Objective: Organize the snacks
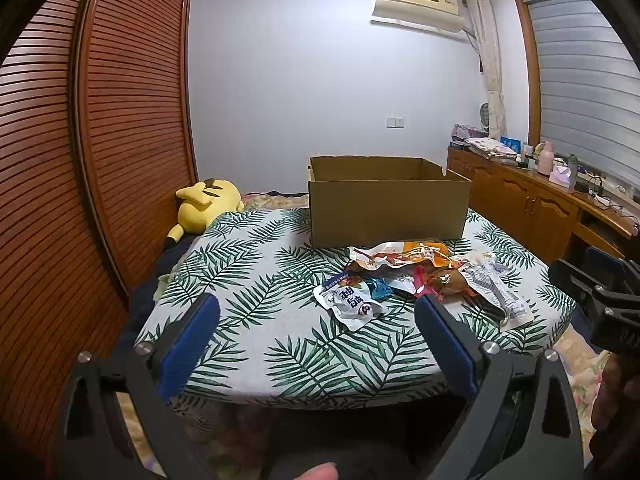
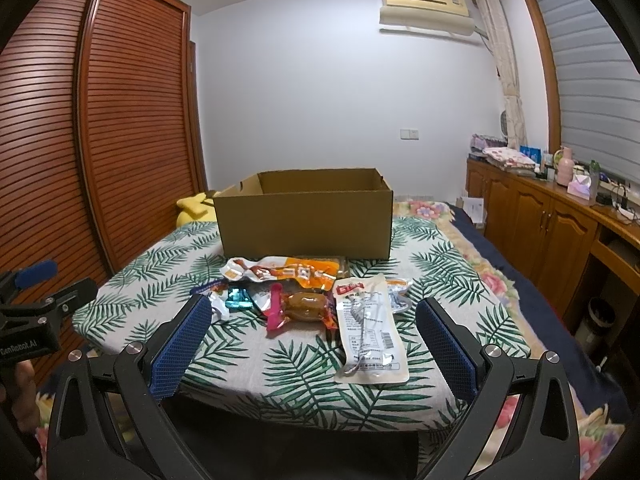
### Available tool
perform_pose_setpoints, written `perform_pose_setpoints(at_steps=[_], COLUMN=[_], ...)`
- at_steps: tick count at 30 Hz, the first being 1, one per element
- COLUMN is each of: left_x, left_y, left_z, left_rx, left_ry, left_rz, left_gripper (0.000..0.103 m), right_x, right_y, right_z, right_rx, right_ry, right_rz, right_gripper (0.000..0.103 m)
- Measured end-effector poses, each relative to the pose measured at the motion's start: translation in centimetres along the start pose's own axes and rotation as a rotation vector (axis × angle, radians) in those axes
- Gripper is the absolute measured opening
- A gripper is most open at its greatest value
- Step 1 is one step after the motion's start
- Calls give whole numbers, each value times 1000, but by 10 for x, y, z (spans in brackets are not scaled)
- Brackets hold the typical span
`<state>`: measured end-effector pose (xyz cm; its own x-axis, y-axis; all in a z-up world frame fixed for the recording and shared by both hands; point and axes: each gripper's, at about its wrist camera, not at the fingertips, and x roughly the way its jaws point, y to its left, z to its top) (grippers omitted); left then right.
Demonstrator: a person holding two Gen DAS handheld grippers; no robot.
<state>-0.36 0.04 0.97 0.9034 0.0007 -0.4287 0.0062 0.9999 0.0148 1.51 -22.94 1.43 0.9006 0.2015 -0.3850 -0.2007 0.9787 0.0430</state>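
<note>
Both tools wide open, nothing held. Left gripper (image 1: 316,330) hovers short of the snacks, blue-padded fingers (image 1: 188,344) spread over bare leaf-print cloth on the table (image 1: 256,280); a white pouch with blue lettering (image 1: 352,304) lies just ahead, toward its right finger. Right gripper (image 2: 314,330) also spread and empty; a long white flat packet with a red label (image 2: 370,330) lies between its fingers, closer to the right one, and a clear pack with a brown snack (image 2: 306,304) just ahead. An orange-and-white pouch (image 2: 280,270) sits further ahead, touching the pile. Beyond the pile stands an open brown cardboard box (image 2: 304,220), upright, inside not visible. Yellow plush toy (image 1: 206,206) far ahead-left of left gripper
</note>
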Motion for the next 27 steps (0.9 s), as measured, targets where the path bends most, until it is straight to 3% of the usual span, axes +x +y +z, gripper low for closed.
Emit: perform_pose_setpoints(at_steps=[15, 27], left_x=[-1, 29], left_y=[-5, -3], left_z=[-3, -14], left_rx=[9, 7], left_ry=[4, 74], left_rz=[-6, -25], left_gripper=[99, 99], right_x=[1, 20], right_y=[1, -8], right_z=[1, -7], right_rx=[-3, -19], right_ry=[3, 48], right_rz=[14, 28], right_gripper=[103, 103])
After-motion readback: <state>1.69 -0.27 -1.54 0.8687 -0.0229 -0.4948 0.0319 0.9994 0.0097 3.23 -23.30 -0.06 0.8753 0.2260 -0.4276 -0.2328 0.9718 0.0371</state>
